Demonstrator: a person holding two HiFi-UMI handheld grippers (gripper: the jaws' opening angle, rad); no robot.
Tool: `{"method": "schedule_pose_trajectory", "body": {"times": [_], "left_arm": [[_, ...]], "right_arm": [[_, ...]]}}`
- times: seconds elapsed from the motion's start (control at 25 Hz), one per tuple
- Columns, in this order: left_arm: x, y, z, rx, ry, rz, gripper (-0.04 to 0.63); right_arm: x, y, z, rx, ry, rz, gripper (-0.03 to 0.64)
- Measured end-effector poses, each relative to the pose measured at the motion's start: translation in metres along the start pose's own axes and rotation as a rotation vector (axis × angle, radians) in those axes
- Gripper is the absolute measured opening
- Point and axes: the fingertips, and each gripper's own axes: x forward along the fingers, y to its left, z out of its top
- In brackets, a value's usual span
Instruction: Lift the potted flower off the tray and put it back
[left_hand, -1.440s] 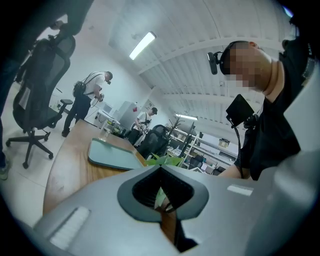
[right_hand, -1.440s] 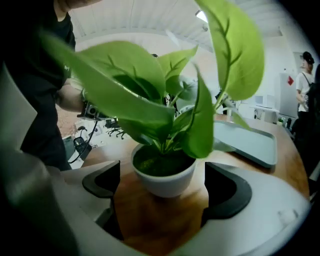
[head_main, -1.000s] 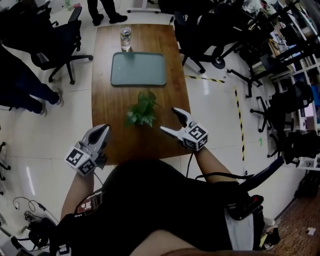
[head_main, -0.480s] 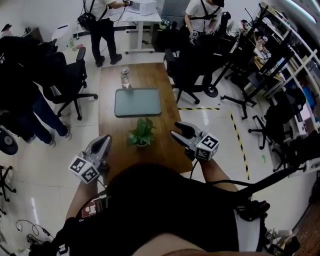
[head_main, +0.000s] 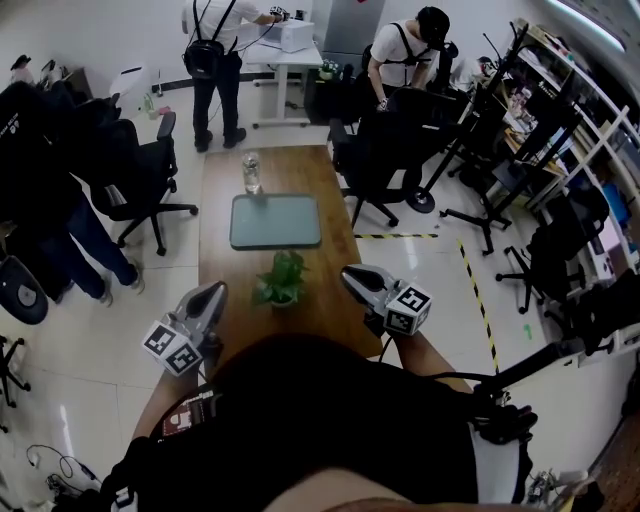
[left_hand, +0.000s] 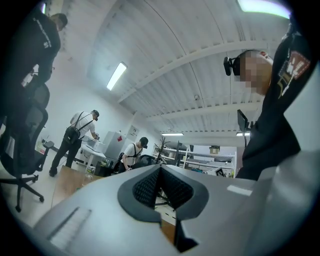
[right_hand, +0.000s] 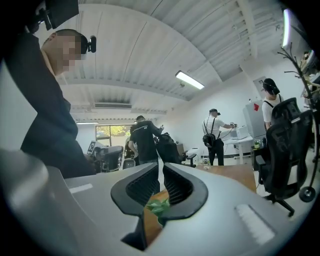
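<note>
The potted flower (head_main: 280, 281), a small leafy green plant, stands on the wooden table (head_main: 225, 200) just in front of the grey-green tray (head_main: 275, 221), not on it. My left gripper (head_main: 216, 291) hovers shut to the plant's left, holding nothing. To the plant's right, my right gripper (head_main: 349, 274) has its jaws closing to a thin slit with nothing between them. In the right gripper view the right gripper (right_hand: 161, 168) points level, and a few green leaves (right_hand: 159, 205) show below its jaws. The left gripper (left_hand: 160, 169) also points out over the room.
A water bottle (head_main: 252, 172) stands on the table beyond the tray. Black office chairs (head_main: 140, 170) flank both long sides of the table. People stand at a white desk (head_main: 280, 45) at the far end. Shelving (head_main: 570, 130) lines the right wall.
Both grippers have risen toward the head camera. The right jaws went from wide open to nearly touching. The head view tilted up, showing more room; the plant has not moved.
</note>
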Motion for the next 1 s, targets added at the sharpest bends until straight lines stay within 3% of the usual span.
{"method": "schedule_pose_trajectory", "body": {"times": [0.16, 0.4, 0.64, 1.0], "left_arm": [[-0.003, 0.001, 0.005, -0.049, -0.033, -0.009, -0.002], [-0.01, 0.004, 0.007, -0.054, -0.045, 0.006, -0.002], [-0.011, 0.006, -0.001, -0.057, -0.03, 0.026, -0.002], [-0.034, 0.016, -0.045, -0.129, 0.06, 0.114, -0.002]], "right_arm": [[-0.001, 0.001, -0.002, -0.008, 0.001, 0.014, 0.088], [0.0, 0.004, -0.004, -0.042, 0.028, 0.016, 0.14], [0.002, -0.006, -0.018, -0.073, 0.082, 0.001, 0.269], [0.022, -0.019, -0.09, -0.108, 0.254, -0.012, 0.391]]}}
